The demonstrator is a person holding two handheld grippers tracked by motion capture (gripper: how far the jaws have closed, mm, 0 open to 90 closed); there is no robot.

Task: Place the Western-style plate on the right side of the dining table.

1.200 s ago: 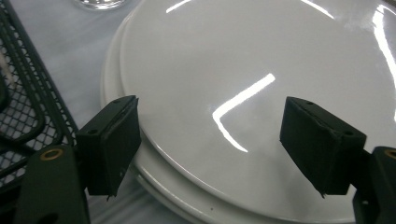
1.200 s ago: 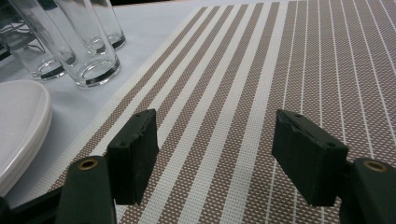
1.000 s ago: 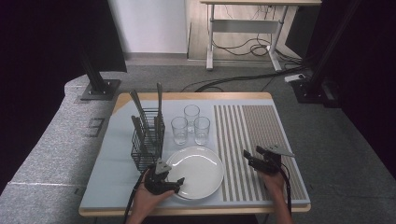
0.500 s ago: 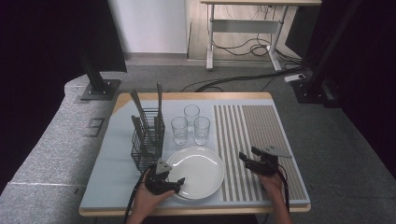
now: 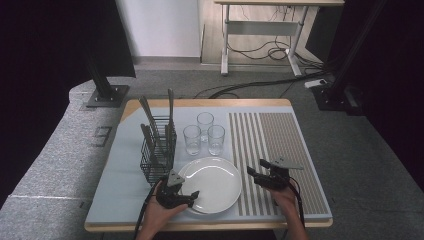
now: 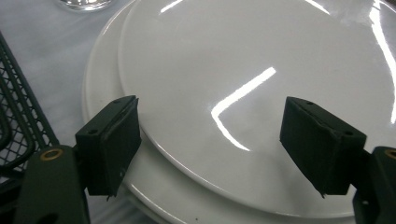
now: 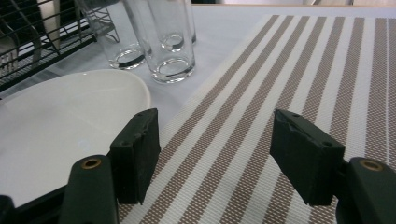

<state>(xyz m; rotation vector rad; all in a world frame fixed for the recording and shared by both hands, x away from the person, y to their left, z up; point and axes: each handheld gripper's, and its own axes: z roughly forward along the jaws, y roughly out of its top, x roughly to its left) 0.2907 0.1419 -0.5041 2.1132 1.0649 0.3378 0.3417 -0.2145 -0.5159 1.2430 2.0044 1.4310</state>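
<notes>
Because two white plates [image 6: 243, 74] lie stacked on the bench [image 5: 120, 200] beside the cutlery basket [image 5: 157, 150], released left tongs [image 6: 210, 144] could pinch both rims; right tongs [image 7: 215, 158] gape over the striped mat [image 7: 299, 70].

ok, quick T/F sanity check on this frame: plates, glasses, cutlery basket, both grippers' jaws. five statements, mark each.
1. Two white plates are stacked, the upper one offset on the lower. True.
2. The left gripper is shut on the plate rim. False: its jaws stand wide apart over the top plate.
3. Three empty glasses stand behind the plates. True.
4. The wire cutlery basket sits on the striped placemat. False: it stands on the plain mat left of the plates; the placemat is at the right.
5. The right gripper holds a glass. False: it is open, empty, over the placemat's edge beside the plates.
</notes>
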